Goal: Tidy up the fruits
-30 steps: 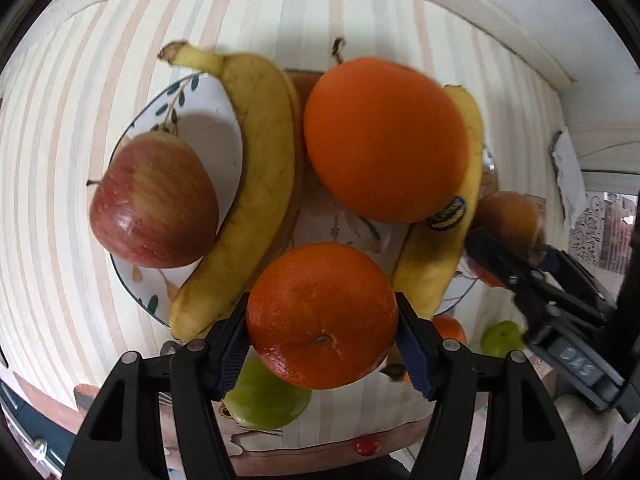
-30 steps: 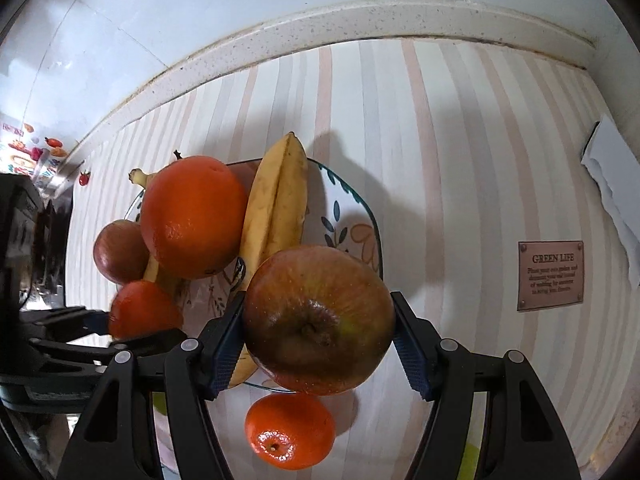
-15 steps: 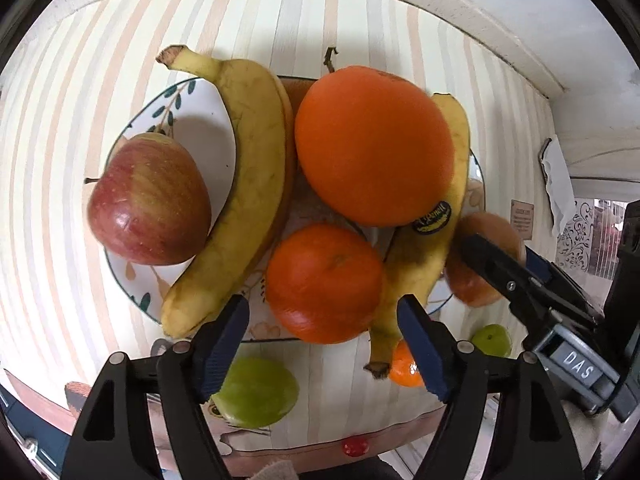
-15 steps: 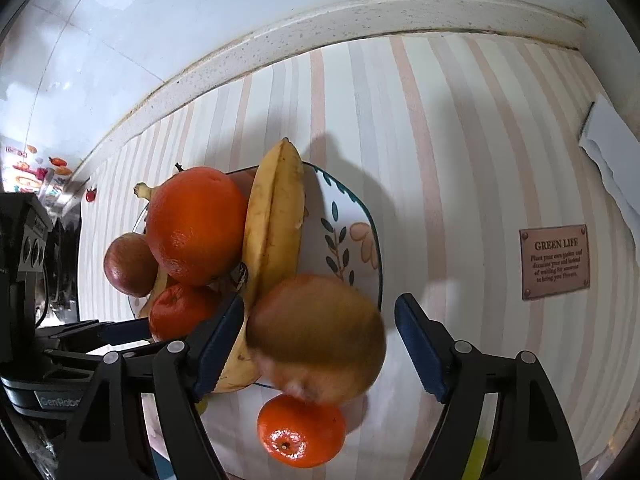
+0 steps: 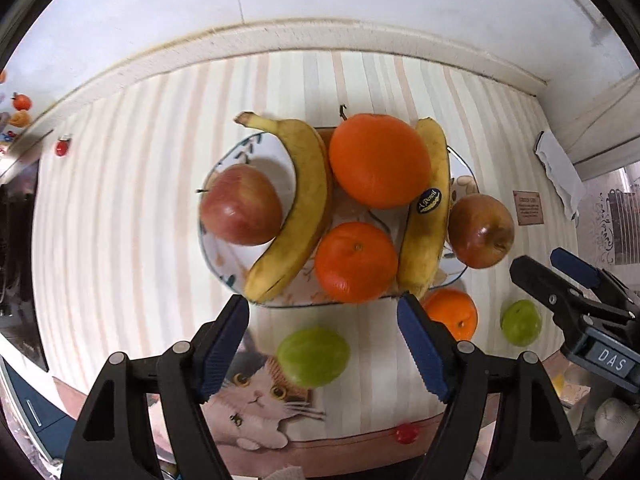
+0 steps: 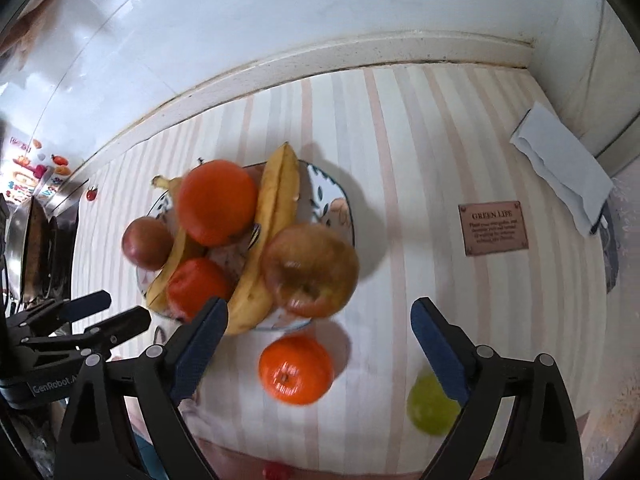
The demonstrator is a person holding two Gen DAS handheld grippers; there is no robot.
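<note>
A patterned plate (image 5: 256,148) holds a red apple (image 5: 240,204), two bananas (image 5: 300,204), a large orange (image 5: 378,160), a tangerine (image 5: 356,262) and a second apple (image 5: 480,230) at its right rim. My left gripper (image 5: 323,344) is open and empty, just in front of the plate. My right gripper (image 6: 318,350) is open and empty, back from the second apple (image 6: 310,268). A loose tangerine (image 6: 296,370) and two green fruits (image 5: 313,356) (image 6: 432,410) lie on the cloth before the plate (image 6: 340,200).
The striped cloth (image 5: 120,220) ends at a white wall ledge (image 5: 280,36) behind. A folded white paper (image 6: 560,160) and a brown label (image 6: 494,228) lie at the right. A dark appliance (image 6: 32,252) stands at the far left.
Both grippers opened and pulled back. The left let go of the tangerine onto the plate; the right let go of the apple at the plate's right rim.
</note>
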